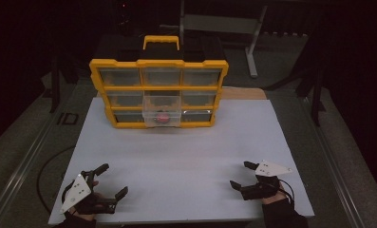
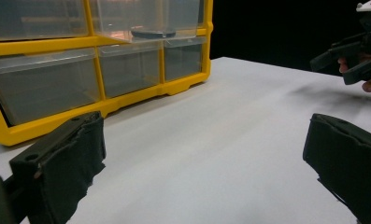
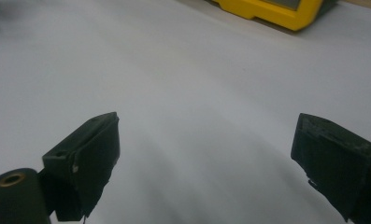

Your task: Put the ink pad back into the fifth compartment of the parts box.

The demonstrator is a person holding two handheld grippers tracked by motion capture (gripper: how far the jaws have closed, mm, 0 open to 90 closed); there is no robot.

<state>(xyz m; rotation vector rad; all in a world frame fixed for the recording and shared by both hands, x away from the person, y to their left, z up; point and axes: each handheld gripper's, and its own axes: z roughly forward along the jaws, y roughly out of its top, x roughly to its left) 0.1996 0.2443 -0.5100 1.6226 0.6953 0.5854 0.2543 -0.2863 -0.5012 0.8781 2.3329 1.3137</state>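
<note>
A yellow organizer box (image 1: 158, 92) with clear drawers stands at the far middle of the white table (image 1: 176, 156). Its lower middle drawer (image 1: 162, 112) is pulled out and holds a small red object (image 1: 163, 118). My left gripper (image 1: 112, 179) rests at the near left, open, nothing between its jaws. My right gripper (image 1: 241, 175) sits at the near right, also open and empty. In the left gripper view the organizer (image 2: 94, 60) is close at upper left, and the right gripper (image 2: 346, 58) shows far right. The right gripper view catches a corner of the organizer (image 3: 276, 11).
A black case with a yellow handle (image 1: 161, 42) stands behind the organizer. A metal stand (image 1: 252, 42) is on the floor beyond. Rails run along both table sides. A bare white surface lies between the grippers and the organizer.
</note>
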